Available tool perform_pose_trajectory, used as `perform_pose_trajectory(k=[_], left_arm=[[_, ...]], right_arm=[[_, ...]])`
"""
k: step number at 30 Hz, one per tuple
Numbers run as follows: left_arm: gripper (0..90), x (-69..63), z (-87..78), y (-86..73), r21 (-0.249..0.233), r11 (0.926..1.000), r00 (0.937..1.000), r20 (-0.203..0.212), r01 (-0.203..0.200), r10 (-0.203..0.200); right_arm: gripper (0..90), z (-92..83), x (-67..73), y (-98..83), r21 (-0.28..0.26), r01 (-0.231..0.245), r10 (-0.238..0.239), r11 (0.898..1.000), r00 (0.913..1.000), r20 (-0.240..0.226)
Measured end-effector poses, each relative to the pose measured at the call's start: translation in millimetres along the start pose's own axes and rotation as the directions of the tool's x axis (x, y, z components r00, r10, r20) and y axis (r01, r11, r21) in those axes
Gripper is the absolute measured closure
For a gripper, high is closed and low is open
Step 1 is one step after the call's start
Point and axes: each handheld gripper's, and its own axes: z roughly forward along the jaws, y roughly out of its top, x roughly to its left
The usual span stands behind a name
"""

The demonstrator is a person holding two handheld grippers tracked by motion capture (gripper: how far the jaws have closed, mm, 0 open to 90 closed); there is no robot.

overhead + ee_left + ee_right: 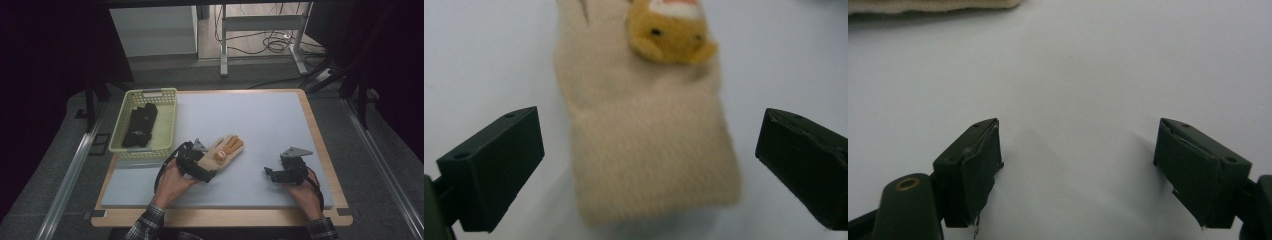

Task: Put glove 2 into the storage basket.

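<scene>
A beige knitted glove [226, 149] with orange fingertips and a small yellow animal face [669, 32] lies flat on the white table top [260, 120], fingers pointing away to the right. My left gripper [205, 164] is at the glove's cuff [649, 165]. Its jaws stand wide apart on either side of the cuff, and the pads do not touch the fabric. My right gripper [270, 175] hovers over bare table to the glove's right, open with nothing between its jaws [1078, 165]. A strip of the glove [933, 5] shows at the top edge of the right gripper view.
A pale green plastic basket [150, 93] stands at the table's back left corner with black gloves [140, 125] inside. The white top sits on a wooden board whose edge [320, 150] runs along the right. Table legs and cables lie on the floor beyond.
</scene>
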Motion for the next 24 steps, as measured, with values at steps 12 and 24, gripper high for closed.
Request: perform_pose_trajectory(k=[12, 24], left_arm=[[0.0, 4.4, 44.8, 22.5, 0.074, 0.9972, 0.9999, 0.009, -0.008, 0.008], [11.6, 0.5, 49.2, 24.6, 0.108, 0.9941, 0.9996, -0.026, 0.009, -0.006]], right_arm=[[18.4, 0.0, -0.3, -0.3, -0.002, -0.001, 0.001, 1.000, 1.0000, -0.001], [18.4, 0.0, -0.2, -0.5, -0.002, -0.001, 0.001, 1.000, 1.0000, -0.002]])
